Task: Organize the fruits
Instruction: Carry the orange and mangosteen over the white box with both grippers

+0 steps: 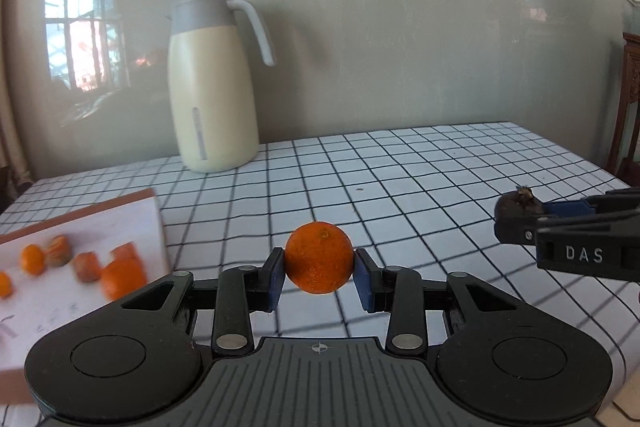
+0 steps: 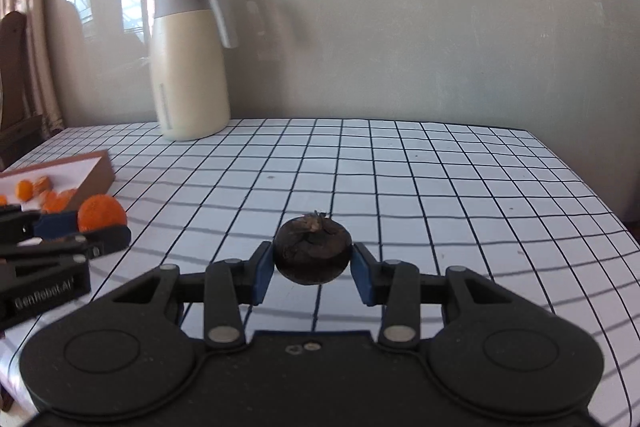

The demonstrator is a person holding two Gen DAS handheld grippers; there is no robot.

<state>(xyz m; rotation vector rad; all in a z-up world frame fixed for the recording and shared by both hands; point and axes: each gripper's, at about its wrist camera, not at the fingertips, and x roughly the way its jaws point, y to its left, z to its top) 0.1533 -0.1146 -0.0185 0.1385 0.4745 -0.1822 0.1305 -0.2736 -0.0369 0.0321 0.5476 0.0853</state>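
Note:
My left gripper (image 1: 319,267) is shut on an orange (image 1: 319,257) and holds it above the checked tablecloth. My right gripper (image 2: 312,259) is shut on a dark brown mangosteen (image 2: 312,251), also held above the table. In the left wrist view the right gripper (image 1: 520,215) shows at the right edge with the mangosteen (image 1: 520,201) in it. In the right wrist view the left gripper (image 2: 80,231) shows at the left with the orange (image 2: 102,213).
A white box printed with orange fruit pictures (image 1: 80,251) lies at the left; it also shows in the right wrist view (image 2: 80,171). A cream thermos jug (image 1: 212,87) stands at the back by the wall. The checked tablecloth (image 1: 400,179) covers the table.

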